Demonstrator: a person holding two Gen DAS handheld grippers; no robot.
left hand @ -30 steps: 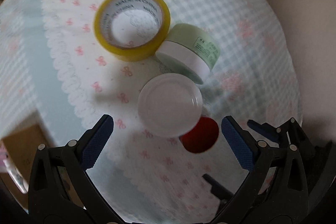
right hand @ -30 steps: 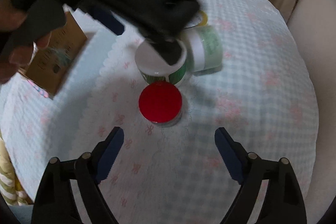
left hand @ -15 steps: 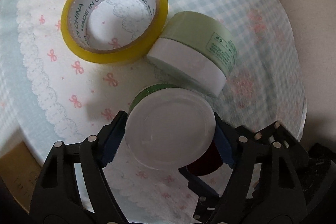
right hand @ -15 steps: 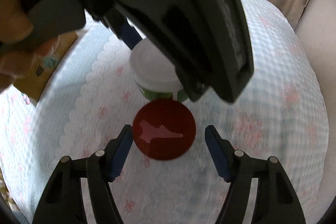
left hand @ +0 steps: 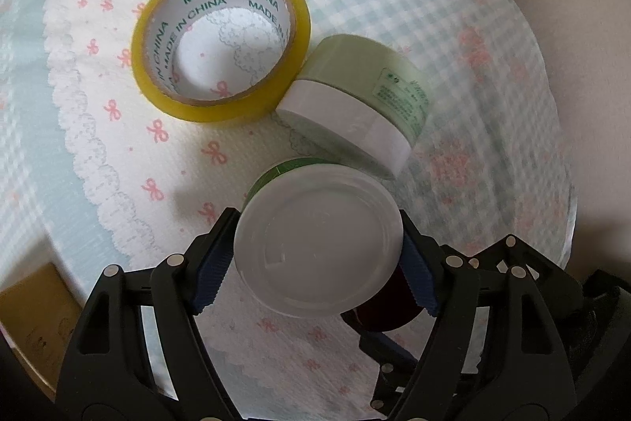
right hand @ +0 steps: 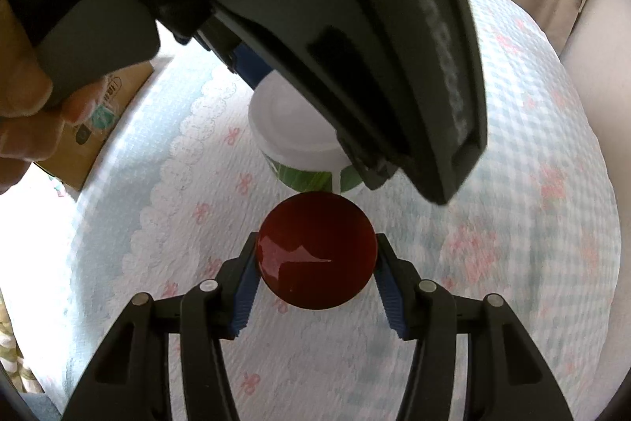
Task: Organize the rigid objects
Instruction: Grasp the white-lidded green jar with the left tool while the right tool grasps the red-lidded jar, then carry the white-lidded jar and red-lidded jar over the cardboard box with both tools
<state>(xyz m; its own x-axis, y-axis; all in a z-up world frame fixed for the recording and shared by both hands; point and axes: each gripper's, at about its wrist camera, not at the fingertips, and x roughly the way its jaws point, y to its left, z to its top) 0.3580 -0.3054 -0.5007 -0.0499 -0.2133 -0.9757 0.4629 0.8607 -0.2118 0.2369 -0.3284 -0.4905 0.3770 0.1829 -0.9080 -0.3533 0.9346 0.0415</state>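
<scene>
I lift both jars straight up, squeezing evenly so neither lid slips. My left gripper (left hand: pixel 317 263) is narrowed onto the white-lidded jar (left hand: pixel 317 247); my right gripper (right hand: pixel 315 263) is narrowed onto the red-lidded jar (right hand: pixel 315 249). Both jars sit touching on the cloth-covered surface (right hand: pixel 512 223), near the tape roll (left hand: pixel 221 54).

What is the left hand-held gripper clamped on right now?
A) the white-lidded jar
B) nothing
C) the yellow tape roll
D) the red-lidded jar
A: the left hand-held gripper has both blue pads pressed against the white-lidded jar, while the yellow tape roll lies untouched farther away.
</scene>
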